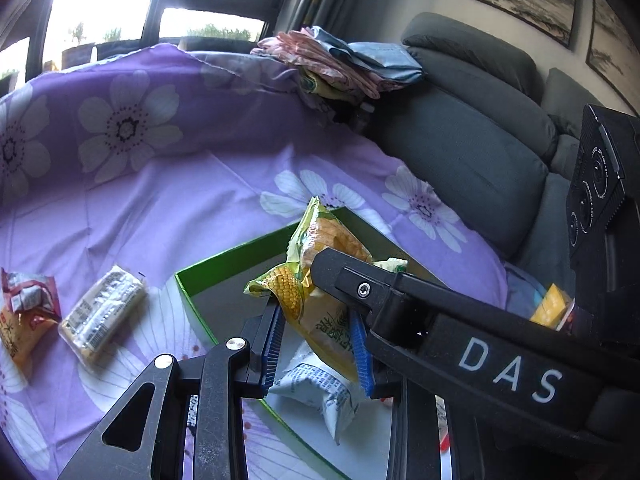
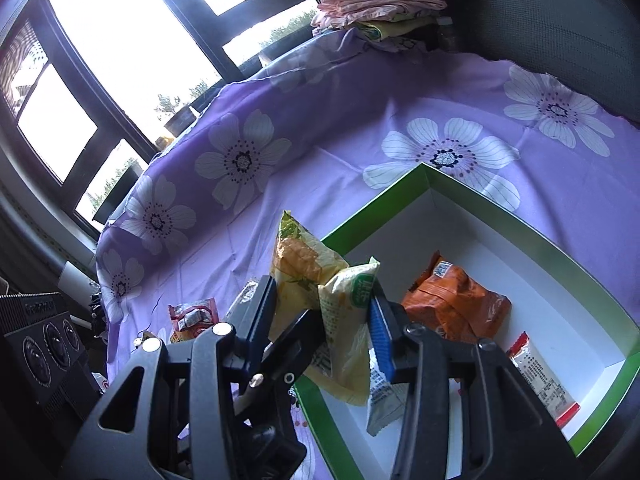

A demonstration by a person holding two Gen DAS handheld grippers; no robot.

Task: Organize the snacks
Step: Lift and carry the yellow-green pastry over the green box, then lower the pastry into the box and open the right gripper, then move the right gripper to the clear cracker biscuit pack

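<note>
Left wrist view: the left gripper is closed on a yellow corn packet, its blue pads pinching the lower half while the crimped top stands up over the green box. The right gripper's arm crosses in front and touches the same area. A white packet lies in the box below. On the purple sheet, well apart from the box, wait a pale bar and a red packet.

Right wrist view: the right gripper clamps a pale yellow packet, though whether this is a second packet or part of the first is hard to tell. An orange packet and a red-ended bar already sit in the box.

These packets look light, puffy and crinkly, so they are likely slippery and crushable. A gentle pinch on the flat crimped seam should hold better than squeezing the body.
</note>
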